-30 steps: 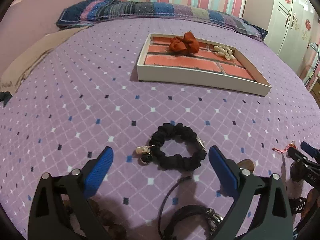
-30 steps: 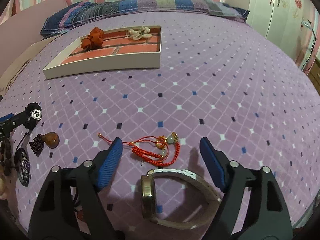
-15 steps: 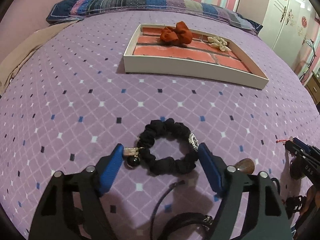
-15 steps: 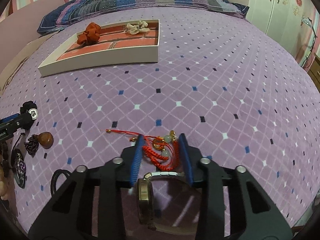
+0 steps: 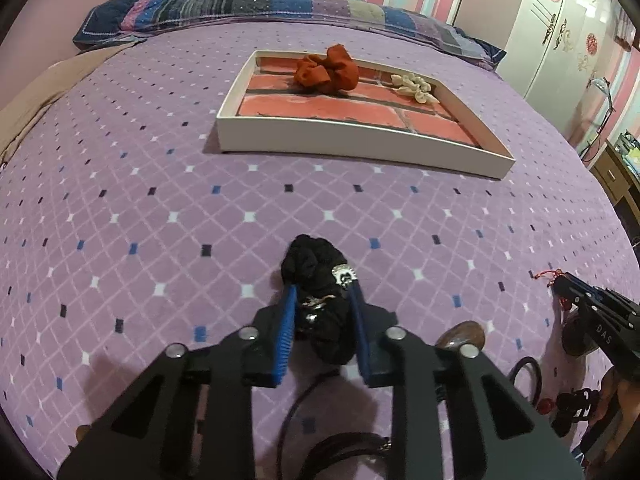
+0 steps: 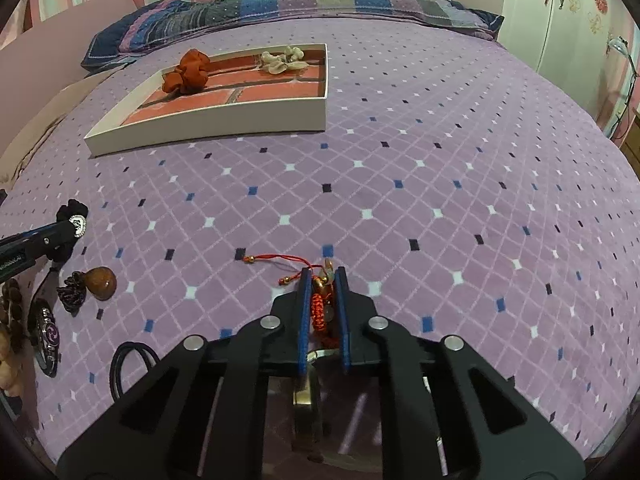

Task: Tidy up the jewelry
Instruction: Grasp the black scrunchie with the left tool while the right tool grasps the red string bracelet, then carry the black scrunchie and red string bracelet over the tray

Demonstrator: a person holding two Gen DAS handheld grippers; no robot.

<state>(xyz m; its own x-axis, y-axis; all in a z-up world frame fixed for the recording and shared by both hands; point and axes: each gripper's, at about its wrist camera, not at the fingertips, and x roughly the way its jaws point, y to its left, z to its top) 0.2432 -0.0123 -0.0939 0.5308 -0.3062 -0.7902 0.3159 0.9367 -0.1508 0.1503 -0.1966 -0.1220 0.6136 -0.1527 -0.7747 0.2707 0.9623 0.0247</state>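
My left gripper [image 5: 322, 300] is shut on a black scrunchie [image 5: 310, 264] with silver charms, squeezed between the blue pads on the purple bedspread. My right gripper [image 6: 323, 280] is shut on a red cord bracelet [image 6: 318, 306] with gold beads; its loose cord trails left. A white tray [image 5: 360, 142] with a brick-pattern floor lies farther up the bed and holds an orange scrunchie [image 5: 326, 70] and a cream hair piece [image 5: 414, 88]. The tray also shows in the right wrist view [image 6: 224, 124].
Near the bed's front edge lie a brown gourd charm [image 6: 100, 282], a dark watch [image 6: 48, 334], a black hair tie [image 6: 128, 368], wooden beads [image 6: 10, 316] and a white-strapped watch [image 6: 306, 392] under the right gripper. A striped pillow [image 5: 224, 4] lies behind the tray.
Both grippers have closed from open: the left onto the black scrunchie, bunching it up, the right onto the red cord bracelet. Both moved slightly forward.
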